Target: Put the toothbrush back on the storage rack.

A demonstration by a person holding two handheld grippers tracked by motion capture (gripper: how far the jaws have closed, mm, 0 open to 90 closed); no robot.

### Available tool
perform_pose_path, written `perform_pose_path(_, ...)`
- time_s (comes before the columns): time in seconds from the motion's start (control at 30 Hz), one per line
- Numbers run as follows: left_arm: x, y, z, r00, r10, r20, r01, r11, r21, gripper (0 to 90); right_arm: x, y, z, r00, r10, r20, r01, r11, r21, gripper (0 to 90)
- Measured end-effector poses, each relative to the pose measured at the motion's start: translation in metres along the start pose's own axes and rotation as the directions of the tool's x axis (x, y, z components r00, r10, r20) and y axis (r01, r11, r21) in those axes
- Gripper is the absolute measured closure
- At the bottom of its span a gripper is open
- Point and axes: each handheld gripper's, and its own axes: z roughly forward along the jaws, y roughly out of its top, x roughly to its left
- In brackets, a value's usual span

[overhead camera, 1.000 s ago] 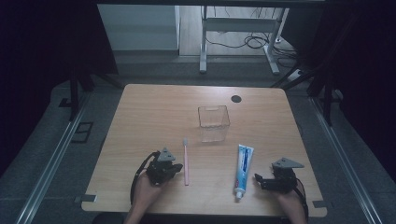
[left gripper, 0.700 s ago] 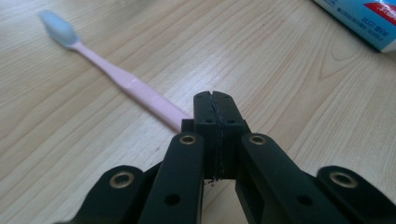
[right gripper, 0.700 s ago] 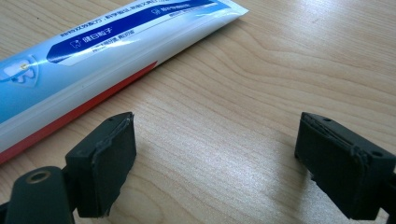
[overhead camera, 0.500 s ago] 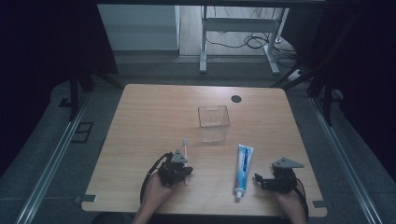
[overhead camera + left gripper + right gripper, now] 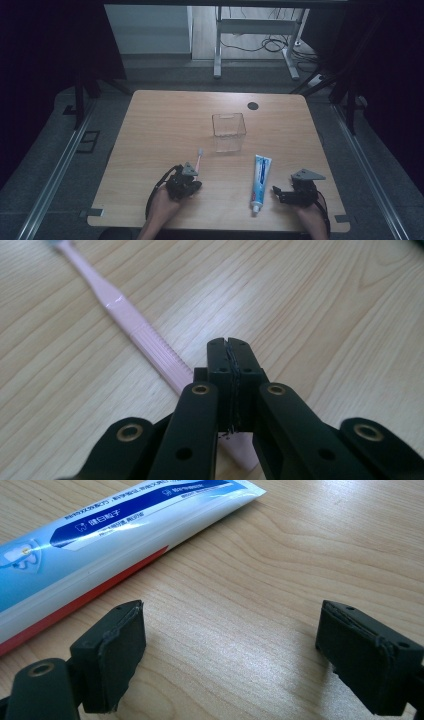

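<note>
Lying on the tabletop (image 5: 150,130), the pink toothbrush (image 5: 125,315) runs beneath and forward-left of the left tongs (image 5: 231,347), pressed together empty; the wide-spread right tongs (image 5: 235,645) face bare wood, toothpaste tube (image 5: 110,535) to their left.

Your pink toothbrush (image 5: 198,159) lies flat near the table's front, head pointing toward the clear, upright plastic box (image 5: 228,131). Right of it, well apart, your blue-and-white toothpaste tube (image 5: 260,181) lies flat, cap toward you.

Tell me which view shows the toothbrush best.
The left gripper view: the pink toothbrush runs large and sharp beside the shut jaws. The high view shows it tiny, mostly hidden by the left gripper.
</note>
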Motion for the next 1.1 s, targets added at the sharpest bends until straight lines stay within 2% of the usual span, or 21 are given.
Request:
perform_pose_path(0.07, 0.004, -0.003, -0.003, 0.9999, -0.014, 0.002, 0.014, 0.9999, 0.0, 88.6, 0.0, 0.0, 0.0, 1.0, 0.002, 0.001, -0.002, 1.0, 0.0, 12.4)
perform_pose_path(0.47, 0.023, -0.014, -0.016, 0.9987, -0.036, -0.035, 0.037, 0.9992, 0.014, 87.9, 0.0, 0.0, 0.0, 1.0, 0.002, 0.001, -0.002, 1.0, 0.0, 12.4)
perform_pose_path(1.1, 0.042, -0.022, -0.025, 0.9957, -0.058, -0.072, 0.059, 0.9981, 0.014, 87.3, 0.0, 0.0, 0.0, 1.0, 0.003, 0.001, -0.003, 1.0, 0.001, 12.4)
